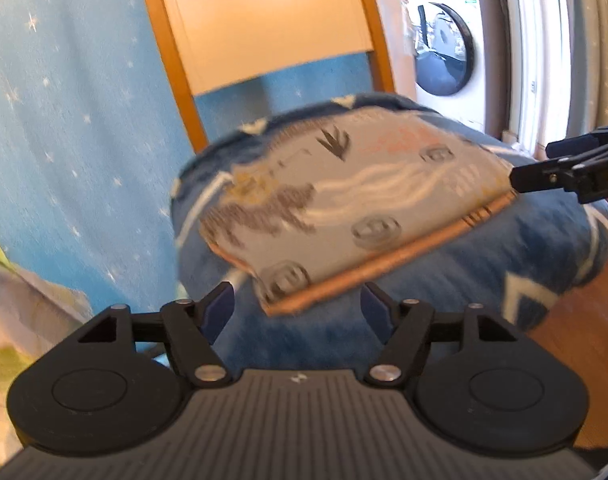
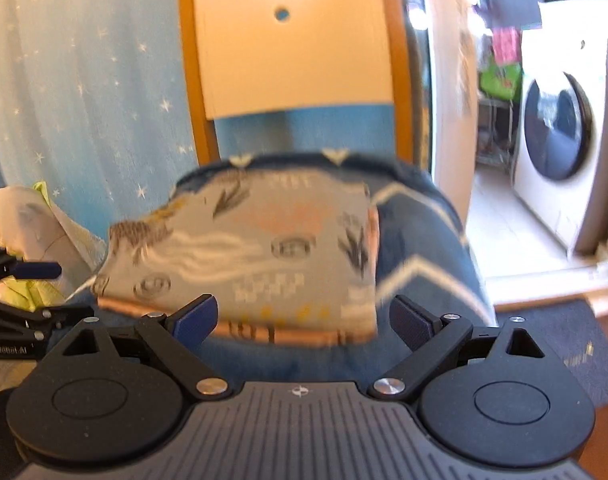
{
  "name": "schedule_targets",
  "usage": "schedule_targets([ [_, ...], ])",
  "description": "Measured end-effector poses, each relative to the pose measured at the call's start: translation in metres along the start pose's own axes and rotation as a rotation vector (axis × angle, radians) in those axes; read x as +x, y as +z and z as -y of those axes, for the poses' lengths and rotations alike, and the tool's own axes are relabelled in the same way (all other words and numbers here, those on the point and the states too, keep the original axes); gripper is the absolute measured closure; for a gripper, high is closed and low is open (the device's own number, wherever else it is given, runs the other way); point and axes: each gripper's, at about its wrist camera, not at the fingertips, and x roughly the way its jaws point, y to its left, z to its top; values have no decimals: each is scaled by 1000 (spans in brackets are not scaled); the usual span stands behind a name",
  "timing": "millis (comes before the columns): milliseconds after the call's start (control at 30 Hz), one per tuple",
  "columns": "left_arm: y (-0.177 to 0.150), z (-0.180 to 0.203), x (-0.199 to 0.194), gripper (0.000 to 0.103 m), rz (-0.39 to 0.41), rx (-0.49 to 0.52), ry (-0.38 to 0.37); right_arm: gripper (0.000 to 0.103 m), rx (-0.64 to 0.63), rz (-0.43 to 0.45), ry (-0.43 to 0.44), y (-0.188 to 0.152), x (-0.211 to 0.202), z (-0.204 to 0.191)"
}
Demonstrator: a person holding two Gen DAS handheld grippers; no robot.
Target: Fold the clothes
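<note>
Left gripper [image 1: 298, 306]: the two blue-padded fingers [image 1: 220, 308] stand wide apart, with nothing held between them. They sit just in front of the near corner of the folded garment [image 1: 344, 200], at its orange hem band [image 1: 384, 268]; whether a pad touches the cloth cannot be told.

Right gripper [image 2: 304, 318]: the fingers [image 2: 196, 320] are likewise spread apart and hold nothing. They flank the near hem edge of the same garment. In the left wrist view the right gripper's black finger tip [image 1: 524, 182] lies at the garment's right corner; contact cannot be confirmed because of motion blur.

The folded garment is a grey knitted piece with white wavy lines, dark leaf-like motifs, round button-like marks and a pale pink patch. It lies folded into a compact rectangle on top of a dark blue cushion [image 1: 484, 280] with white zigzag pattern. The cushion rests on a chair whose pale wooden backrest [image 1: 264, 20] with orange frame rises directly behind it.

Left of the cushion lies a pile of light-coloured cloth [image 2: 36, 220] with yellow-green patches. A blue star-patterned curtain [image 1: 64, 100] hangs behind. To the right, a doorway shows a white front-loading washing machine [image 2: 560, 136]; a dark mat [image 2: 564, 340] lies on the wooden floor [image 1: 576, 320].
</note>
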Motion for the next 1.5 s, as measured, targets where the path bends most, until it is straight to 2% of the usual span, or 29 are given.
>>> schedule_targets([
  [33,6,-3,2,37,12,2,5,22,-11,3,19,7,4,0],
  [67,12,-7,5,37,22,5,10,36,-26,2,38,14,10,0],
  [100,17,-10,9,37,31,7,14,42,-49,-1,52,21,18,-2],
  [167,28,-17,18,37,48,9,19,68,-96,-12,77,34,34,-6],
  [233,30,-26,28,42,47,-13,13,78,-132,-26,100,45,52,-13],
  [300,30,-36,38,74,43,-39,4,79,-178,-39,112,54,70,-23],
  [367,29,-45,48,79,38,-65,-5,79,-218,-60,128,59,87,-32],
  [533,29,-68,72,79,27,-130,-27,80,-289,-119,110,55,123,-37],
  [633,29,-83,87,77,20,-169,-41,79,-260,-102,51,56,126,-20],
  [733,29,-97,102,79,14,-209,-54,76,-204,-74,55,64,122,-6],
  [833,46,-102,105,79,75,-253,-121,76,-229,-42,84,77,126,-15],
  [933,63,-88,124,79,72,-170,-160,77,-270,-58,132,86,143,-30],
  [1033,60,-80,151,80,3,-113,-172,78,-294,-123,151,87,169,-32],
  [1067,57,-80,157,83,-9,-101,-166,80,-302,-147,156,86,178,-32],
  [1100,52,-82,160,84,-5,-107,-169,80,-289,-153,156,89,181,-30],
  [1233,56,-88,149,86,40,-186,-181,77,-241,-70,134,107,175,-25],
  [1300,65,-85,146,86,83,-207,-221,78,-241,-81,142,110,184,-29],
  [1367,74,-77,148,86,110,-201,-256,78,-238,-128,151,109,201,-30],
  [1433,79,-68,163,86,82,-188,-283,78,-218,-164,157,107,213,-27],
  [1500,79,-64,181,82,36,-166,-275,81,-168,-166,158,108,216,-17],
])
